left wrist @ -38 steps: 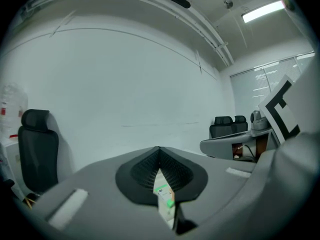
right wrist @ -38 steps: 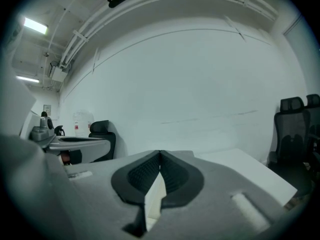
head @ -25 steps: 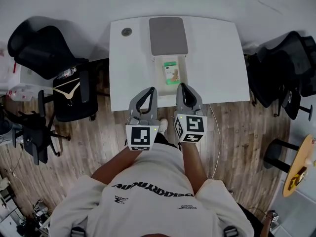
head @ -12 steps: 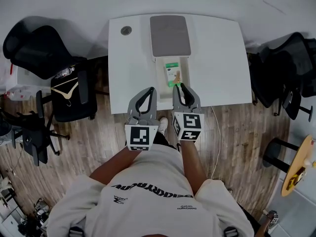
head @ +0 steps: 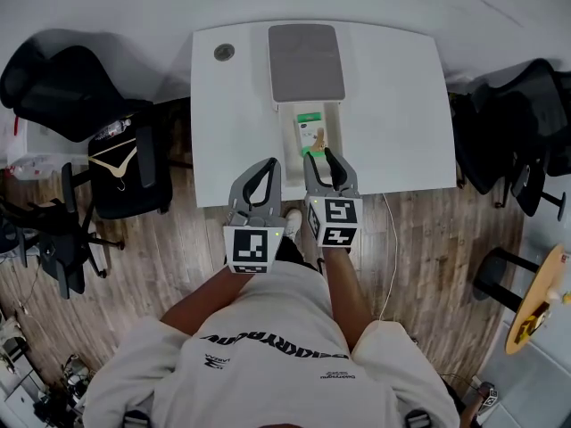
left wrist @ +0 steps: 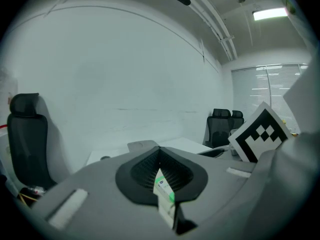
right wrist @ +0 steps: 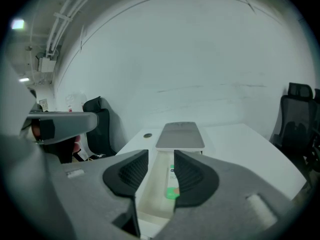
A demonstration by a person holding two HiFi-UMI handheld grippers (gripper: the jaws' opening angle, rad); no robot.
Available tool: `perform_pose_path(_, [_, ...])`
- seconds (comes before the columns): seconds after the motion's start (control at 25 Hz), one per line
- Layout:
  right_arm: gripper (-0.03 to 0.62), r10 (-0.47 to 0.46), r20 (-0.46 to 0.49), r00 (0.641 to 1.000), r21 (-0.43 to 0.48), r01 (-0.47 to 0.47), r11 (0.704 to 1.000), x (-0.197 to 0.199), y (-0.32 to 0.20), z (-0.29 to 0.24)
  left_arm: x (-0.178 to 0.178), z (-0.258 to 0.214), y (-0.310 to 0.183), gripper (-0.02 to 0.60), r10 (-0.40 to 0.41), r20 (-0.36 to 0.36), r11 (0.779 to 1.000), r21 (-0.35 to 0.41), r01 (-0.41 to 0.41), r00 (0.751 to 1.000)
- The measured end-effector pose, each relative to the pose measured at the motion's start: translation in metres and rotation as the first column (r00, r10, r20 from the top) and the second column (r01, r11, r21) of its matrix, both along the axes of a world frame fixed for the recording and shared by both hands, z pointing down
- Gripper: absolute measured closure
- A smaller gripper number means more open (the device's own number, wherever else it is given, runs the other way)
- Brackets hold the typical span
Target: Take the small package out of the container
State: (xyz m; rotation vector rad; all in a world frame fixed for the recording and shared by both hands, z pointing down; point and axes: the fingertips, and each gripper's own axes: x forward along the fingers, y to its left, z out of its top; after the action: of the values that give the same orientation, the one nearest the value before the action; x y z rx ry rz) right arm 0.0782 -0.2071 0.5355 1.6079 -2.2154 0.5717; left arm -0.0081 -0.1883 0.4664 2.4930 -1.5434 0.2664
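Observation:
A white container [head: 290, 136] with its grey lid [head: 306, 61] slid back stands on the white table [head: 393, 105]. In its open end lies the small green and white package [head: 311, 134]. My right gripper [head: 318, 157] reaches over the table's front edge just short of the container. Its jaws are opening with nothing between them, and the package [right wrist: 171, 181] shows beyond them inside the container [right wrist: 150, 196]. My left gripper [head: 264, 169] hangs off the table's front edge, shut and holding nothing. A sliver of the package [left wrist: 162, 186] shows through the slit below its tips.
Black office chairs stand at the left [head: 62, 87] and at the right [head: 517, 123] of the table. A small dark disc [head: 224, 52] sits at the table's back left. A white cable [head: 390, 239] hangs off the front edge over the wooden floor.
The right gripper has moved forward and a little left, up to the container's open end, and its jaws have parted. The left gripper has stayed shut in place.

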Motion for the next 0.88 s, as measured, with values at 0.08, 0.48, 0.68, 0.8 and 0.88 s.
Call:
perform_pose_path(0.08, [0.432,-0.01,-0.005,1.0,-0.024,0.01,1.0,-0.001,-0.003,0.007,0.0,0.002,-0.001,0.58,-0.004,0.0,1.0,-0.003,0.004,1.0])
perform_pose_path(0.48, [0.358,-0.021,-0.041,0.999,-0.122,0.016,0.992,0.006,-0.026,0.047,0.001,0.014,-0.013,0.58,-0.026,0.005,0.999,-0.024,0.027,1.0])
perform_pose_path(0.68, [0.335,-0.018,-0.063,0.998,-0.181,0.006,0.983,0.009,-0.031,0.07,0.001,0.02,-0.016,0.58,-0.029,0.012,0.999,-0.036,0.029,1.0])
perform_pose_path(0.8, [0.315,-0.02,-0.069,0.997,-0.215,0.005,0.977,0.01,-0.037,0.086,0.001,0.024,-0.022,0.58,-0.032,0.018,0.999,-0.042,0.033,0.999])
perform_pose_path(0.88, [0.306,-0.025,-0.079,0.997,-0.238,0.006,0.971,0.012,-0.04,0.095,0.002,0.026,-0.026,0.58,-0.034,0.016,0.998,-0.046,0.035,0.999])
